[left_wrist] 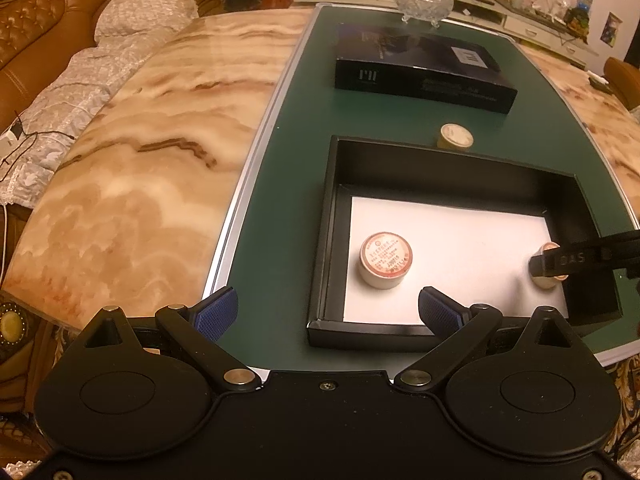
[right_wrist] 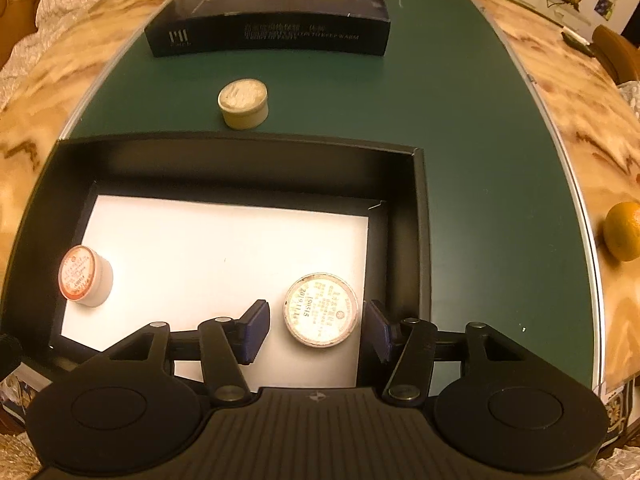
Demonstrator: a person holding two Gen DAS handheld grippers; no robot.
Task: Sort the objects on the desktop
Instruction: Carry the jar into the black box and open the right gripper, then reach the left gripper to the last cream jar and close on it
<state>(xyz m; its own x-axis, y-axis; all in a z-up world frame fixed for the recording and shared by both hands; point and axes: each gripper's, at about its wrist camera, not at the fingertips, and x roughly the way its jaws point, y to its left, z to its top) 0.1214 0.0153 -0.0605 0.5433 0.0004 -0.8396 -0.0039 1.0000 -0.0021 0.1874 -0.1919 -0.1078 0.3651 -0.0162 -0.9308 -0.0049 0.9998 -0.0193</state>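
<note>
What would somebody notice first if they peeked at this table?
Probably the open black box with its white floor, sitting on the green mat. Two little round tins are inside: one with a red label at the left, and a pale one between the open fingers of the right gripper. A third cream tin waits outside, behind the box, near a long dark carton.

The round tin lid (right_wrist: 321, 310) carries the printed numbers "190515". The dark box (right_wrist: 272, 20) has small English words on its side ending in "KEEP WARM"; its other characters are too blurred.
</note>
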